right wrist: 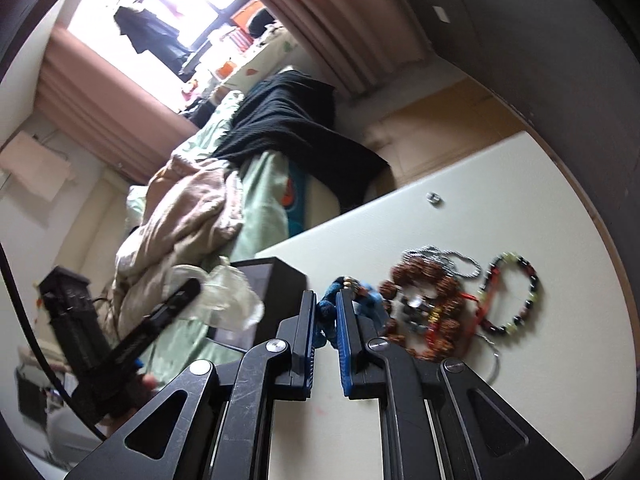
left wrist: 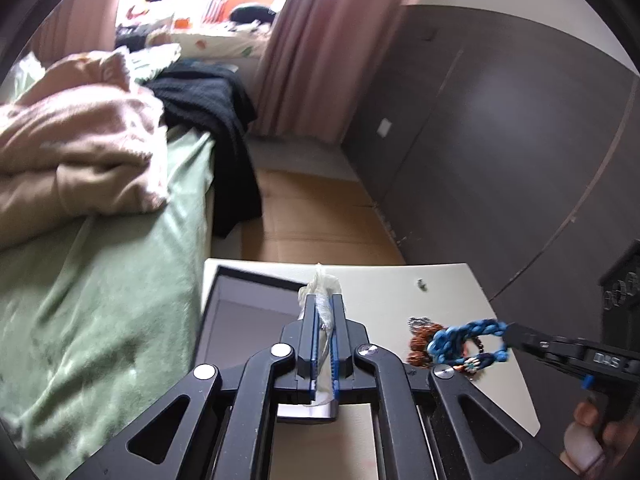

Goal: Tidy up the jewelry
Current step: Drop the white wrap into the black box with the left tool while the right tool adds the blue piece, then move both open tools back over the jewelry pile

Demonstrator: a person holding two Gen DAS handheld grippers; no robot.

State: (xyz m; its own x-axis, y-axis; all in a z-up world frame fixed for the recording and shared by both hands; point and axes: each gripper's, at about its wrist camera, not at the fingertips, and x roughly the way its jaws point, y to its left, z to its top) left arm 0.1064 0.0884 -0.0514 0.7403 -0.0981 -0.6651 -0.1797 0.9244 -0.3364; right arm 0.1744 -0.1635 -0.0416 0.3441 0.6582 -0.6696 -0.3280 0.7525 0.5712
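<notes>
My left gripper (left wrist: 324,300) is shut on a crumpled clear plastic bag (left wrist: 322,286) and holds it over the open dark box (left wrist: 244,300) on the white table (left wrist: 400,284). The bag also shows in the right wrist view (right wrist: 228,296), held by the left gripper (right wrist: 188,288). My right gripper (right wrist: 325,300) is shut on a blue braided bracelet (right wrist: 326,310) and lifts it above the table; the bracelet also shows in the left wrist view (left wrist: 466,340), held by the right gripper (left wrist: 510,334). Brown bead strands (right wrist: 432,296), a silver chain (right wrist: 460,260) and a black-and-yellow bead bracelet (right wrist: 532,292) lie on the table.
A small metal piece (right wrist: 433,198) lies farther back on the table. A bed with green sheet (left wrist: 100,300), beige blanket (left wrist: 80,148) and black cloth (left wrist: 216,120) is at the left. A dark wardrobe (left wrist: 500,140) stands at the right, with brown floor (left wrist: 320,216) between.
</notes>
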